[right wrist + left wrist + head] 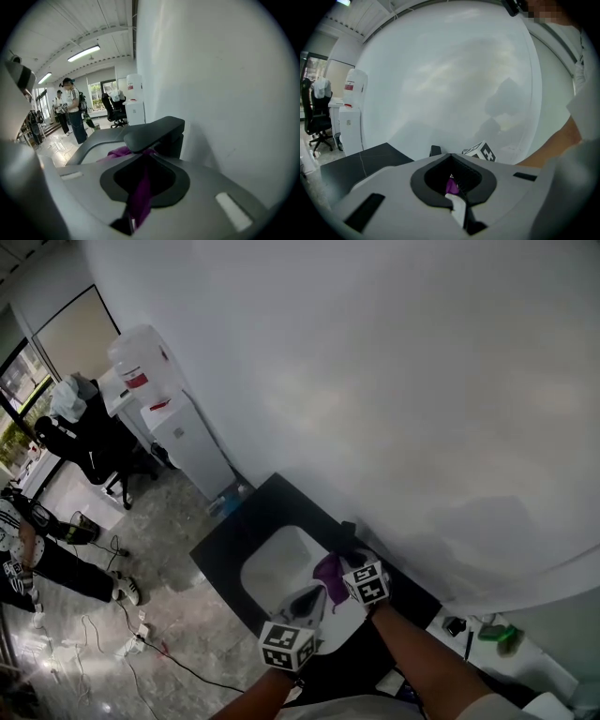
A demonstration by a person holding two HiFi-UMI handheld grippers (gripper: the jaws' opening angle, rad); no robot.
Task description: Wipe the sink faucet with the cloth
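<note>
A black faucet (345, 534) stands at the back of a white sink (277, 568) set in a black counter (225, 554). In the right gripper view the faucet's flat spout (154, 131) sits just beyond the jaws, close to the white wall. A purple cloth (328, 570) hangs under the spout. My right gripper (345, 574) is shut on the cloth (139, 192), which runs as a strip up to the spout. My left gripper (315, 596) points at the same cloth from the sink side; its jaws are together with a bit of purple cloth (451, 186) pinched at the tip.
The white wall (394, 399) rises right behind the faucet. A water dispenser (159, 413) stands left of the counter. People (47, 559), an office chair (98, 451) and cables (155, 652) on the floor lie further left. Small items (495, 634) sit on a surface at the right.
</note>
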